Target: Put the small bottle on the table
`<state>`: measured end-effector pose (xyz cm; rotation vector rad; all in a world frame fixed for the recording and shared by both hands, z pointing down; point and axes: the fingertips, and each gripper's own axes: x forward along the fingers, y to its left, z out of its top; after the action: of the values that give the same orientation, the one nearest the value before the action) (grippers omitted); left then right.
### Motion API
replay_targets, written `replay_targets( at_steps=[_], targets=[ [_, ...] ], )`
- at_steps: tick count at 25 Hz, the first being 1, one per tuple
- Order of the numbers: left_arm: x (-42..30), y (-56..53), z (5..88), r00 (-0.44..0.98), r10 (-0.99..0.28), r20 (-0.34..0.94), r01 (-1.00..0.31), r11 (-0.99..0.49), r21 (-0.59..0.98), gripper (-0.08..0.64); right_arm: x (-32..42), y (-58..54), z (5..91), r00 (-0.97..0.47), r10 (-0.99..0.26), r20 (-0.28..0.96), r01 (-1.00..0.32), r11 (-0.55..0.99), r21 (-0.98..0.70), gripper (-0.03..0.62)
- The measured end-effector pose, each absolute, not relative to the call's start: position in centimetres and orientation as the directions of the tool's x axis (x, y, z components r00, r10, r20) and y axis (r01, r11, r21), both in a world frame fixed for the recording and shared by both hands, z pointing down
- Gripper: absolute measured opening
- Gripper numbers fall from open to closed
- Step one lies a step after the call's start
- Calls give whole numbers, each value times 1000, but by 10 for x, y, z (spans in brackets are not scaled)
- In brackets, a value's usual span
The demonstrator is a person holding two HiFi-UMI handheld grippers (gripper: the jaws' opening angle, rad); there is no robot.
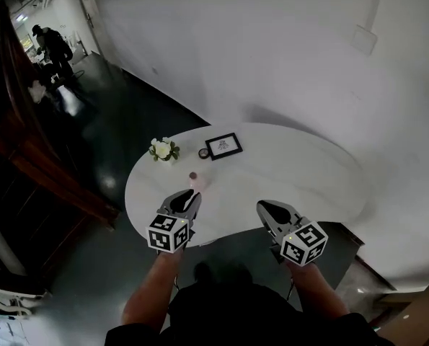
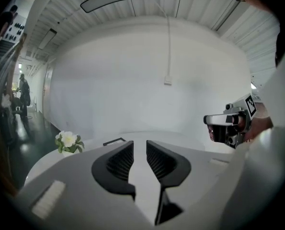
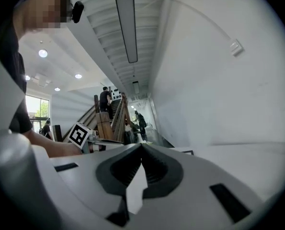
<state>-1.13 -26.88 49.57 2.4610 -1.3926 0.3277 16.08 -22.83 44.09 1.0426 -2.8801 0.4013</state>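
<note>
The left gripper [image 1: 188, 194] and right gripper [image 1: 267, 207] each have a smooth pale grey shell, black ribbed fingers [image 2: 117, 163] and a cube [image 1: 169, 233] covered with black-and-white square markers at the rear. The person wears a dark short-sleeved top [image 1: 236, 316].

The white, rounded counter [image 1: 301, 171] stands against a white wall, and four things rest on its far left part. A small bunch of white flowers [image 1: 163, 149] with green leaves sits near the left edge. To its right lies a small round dark object [image 1: 204, 153], just beside a black picture frame [image 1: 223, 145]. Nearer the front edge, apart from these, the small bottle [image 1: 196, 180] stands upright, pale pink with a dark cap.
</note>
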Motion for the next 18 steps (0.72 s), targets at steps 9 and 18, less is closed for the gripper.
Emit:
replay_targets(
  at_steps=[9,18],
  targets=[
    [10,-253,446,471,-843,260,-881,-468,77,91,178,-232,413,-802,-591,83,-594,779,-200,11],
    [-21,-255,434,444,-860,252,-893,-448,44,80,153,-240,396,-801,-596,57,-596,787,-156,11]
  ],
)
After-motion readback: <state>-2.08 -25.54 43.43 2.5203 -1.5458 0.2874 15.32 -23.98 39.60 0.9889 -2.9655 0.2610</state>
